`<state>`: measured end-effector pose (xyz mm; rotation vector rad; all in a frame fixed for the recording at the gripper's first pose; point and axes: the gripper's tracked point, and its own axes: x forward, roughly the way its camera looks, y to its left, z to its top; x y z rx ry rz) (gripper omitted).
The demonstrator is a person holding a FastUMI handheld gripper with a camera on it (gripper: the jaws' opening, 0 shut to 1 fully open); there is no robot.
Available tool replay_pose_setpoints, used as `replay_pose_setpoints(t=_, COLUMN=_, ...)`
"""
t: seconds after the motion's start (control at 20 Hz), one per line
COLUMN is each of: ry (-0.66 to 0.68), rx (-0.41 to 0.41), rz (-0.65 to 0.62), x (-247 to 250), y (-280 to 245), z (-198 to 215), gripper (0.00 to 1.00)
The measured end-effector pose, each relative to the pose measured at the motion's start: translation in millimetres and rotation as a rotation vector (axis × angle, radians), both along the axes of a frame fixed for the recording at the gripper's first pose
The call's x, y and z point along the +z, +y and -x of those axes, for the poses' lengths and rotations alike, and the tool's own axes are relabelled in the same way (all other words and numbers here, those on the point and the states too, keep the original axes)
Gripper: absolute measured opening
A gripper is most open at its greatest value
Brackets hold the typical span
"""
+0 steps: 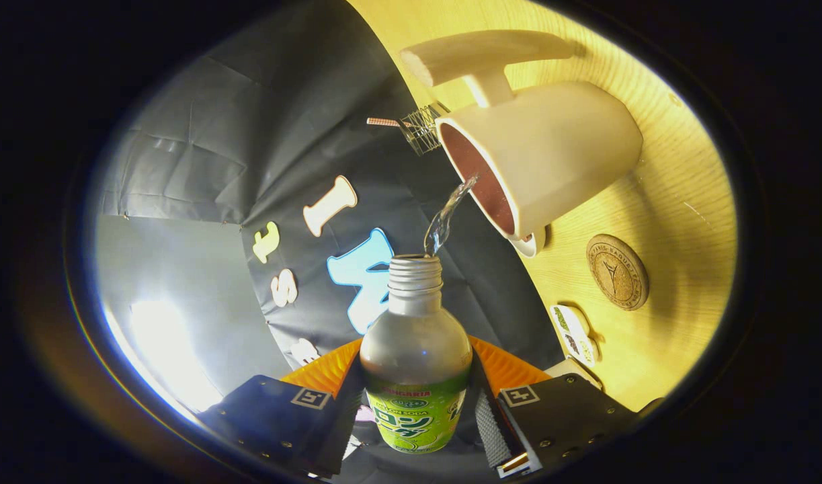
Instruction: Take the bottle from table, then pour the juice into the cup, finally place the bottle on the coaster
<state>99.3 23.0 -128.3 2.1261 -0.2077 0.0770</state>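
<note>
My gripper (416, 410) is shut on the bottle (416, 363), a silvery bottle with a green label and an uncapped threaded neck, held between both fingers. The whole view is rolled, so the bottle is tilted toward the cup. A clear stream of liquid (445, 218) runs from the bottle's mouth into the cream cup (552, 154), which has a dark inside and a thick handle (484, 57). The cup stands on the wooden table (679, 202) just beyond the bottle's mouth. A round cork coaster (617, 271) lies on the table beside the cup.
A small white object with green patches (573, 333) lies on the table close to the fingers, near the coaster. A wire spring-like item with a striped stick (414, 126) sits beyond the cup. The black cloth wall stands behind the table.
</note>
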Motion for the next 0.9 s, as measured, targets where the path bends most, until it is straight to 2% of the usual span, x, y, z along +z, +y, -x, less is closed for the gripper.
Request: replay_pose_setpoints(t=0.9, ry=-0.003, rx=-0.028, rz=-0.125, x=6, y=-15, z=-1, gripper=0.77)
